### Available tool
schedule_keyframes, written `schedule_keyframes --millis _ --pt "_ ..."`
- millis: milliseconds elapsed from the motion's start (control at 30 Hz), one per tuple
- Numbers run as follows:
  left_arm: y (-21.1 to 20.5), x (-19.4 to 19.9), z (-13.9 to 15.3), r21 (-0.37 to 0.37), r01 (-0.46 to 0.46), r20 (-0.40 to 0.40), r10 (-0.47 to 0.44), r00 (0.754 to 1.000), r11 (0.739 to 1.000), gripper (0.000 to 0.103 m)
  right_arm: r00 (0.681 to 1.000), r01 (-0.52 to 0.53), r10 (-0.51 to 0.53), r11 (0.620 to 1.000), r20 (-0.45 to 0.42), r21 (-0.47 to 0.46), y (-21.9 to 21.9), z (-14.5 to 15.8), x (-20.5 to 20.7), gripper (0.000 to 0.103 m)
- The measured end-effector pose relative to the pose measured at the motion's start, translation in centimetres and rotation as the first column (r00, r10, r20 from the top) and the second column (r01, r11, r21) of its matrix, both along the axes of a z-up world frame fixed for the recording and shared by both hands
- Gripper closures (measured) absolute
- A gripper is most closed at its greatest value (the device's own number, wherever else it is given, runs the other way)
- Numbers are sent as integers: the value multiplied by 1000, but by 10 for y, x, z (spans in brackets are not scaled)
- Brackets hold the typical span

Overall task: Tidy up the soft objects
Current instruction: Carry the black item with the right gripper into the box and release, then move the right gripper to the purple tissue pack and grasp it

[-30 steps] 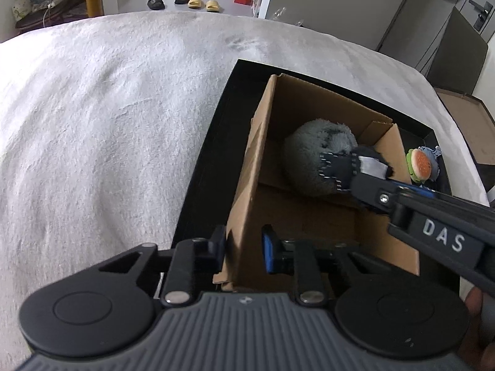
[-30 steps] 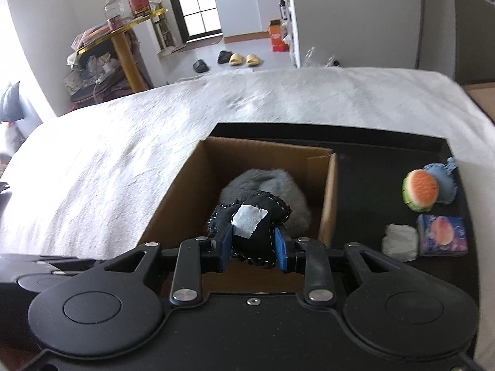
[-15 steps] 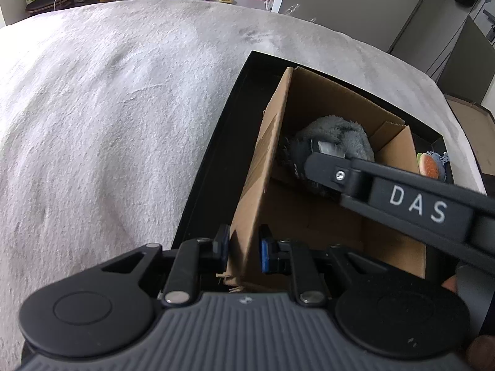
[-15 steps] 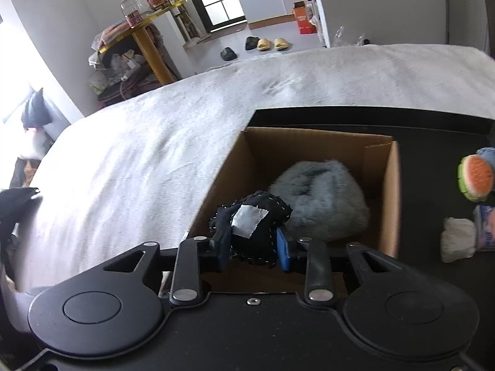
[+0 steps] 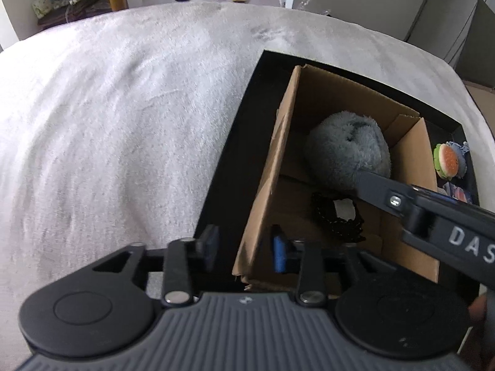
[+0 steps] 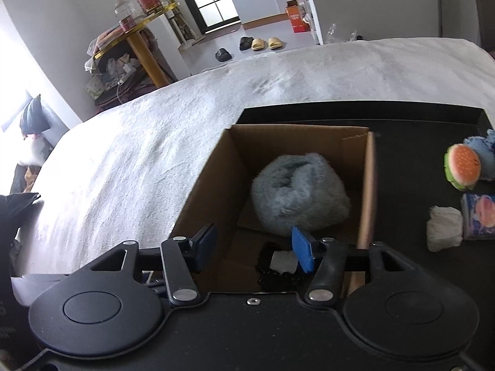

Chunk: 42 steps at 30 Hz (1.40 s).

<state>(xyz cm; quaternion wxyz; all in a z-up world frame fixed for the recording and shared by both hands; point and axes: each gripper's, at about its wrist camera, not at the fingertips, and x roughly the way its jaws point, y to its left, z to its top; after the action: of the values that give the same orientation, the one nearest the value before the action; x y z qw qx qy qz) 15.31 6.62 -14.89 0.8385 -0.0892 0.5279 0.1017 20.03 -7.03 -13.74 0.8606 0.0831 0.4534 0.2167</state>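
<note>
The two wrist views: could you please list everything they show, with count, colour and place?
cardboard box: one, brown, in the black tray
black tray: one, on the white blanket
white blanket: one, under the tray
fluffy plush: one, grey, inside the box
black pouch: one, white patch, on the box floor
burger toy: one, orange and green, tray right
blue fabric piece: one, behind the burger
white wad: one, tray right
printed packet: one, beside the wad
slippers: four, two black, two tan, on the far floor
left claw: opening, astride the box wall
right claw: opening, pouch lying below it
</note>
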Motion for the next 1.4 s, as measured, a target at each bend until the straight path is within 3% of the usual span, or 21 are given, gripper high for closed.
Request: schedule_keyframes --millis 367,500,900,1400 --pt "-25 -1 19 96 30 24 -32 999 995 33 998 56 -56 998 13 38 -45 5 -7 40" --pt "-35 1 24 128 37 25 -40 999 991 26 996 80 -81 997 40 20 -55 9 -10 30" --pt "-61 9 32 219 55 20 -60 998 974 24 982 186 -188 981 32 54 -111 -4 -5 31" --pt "-76 27 29 341 43 -5 -44 999 939 23 940 330 -326 944 103 -27 -168 -37 13 37"
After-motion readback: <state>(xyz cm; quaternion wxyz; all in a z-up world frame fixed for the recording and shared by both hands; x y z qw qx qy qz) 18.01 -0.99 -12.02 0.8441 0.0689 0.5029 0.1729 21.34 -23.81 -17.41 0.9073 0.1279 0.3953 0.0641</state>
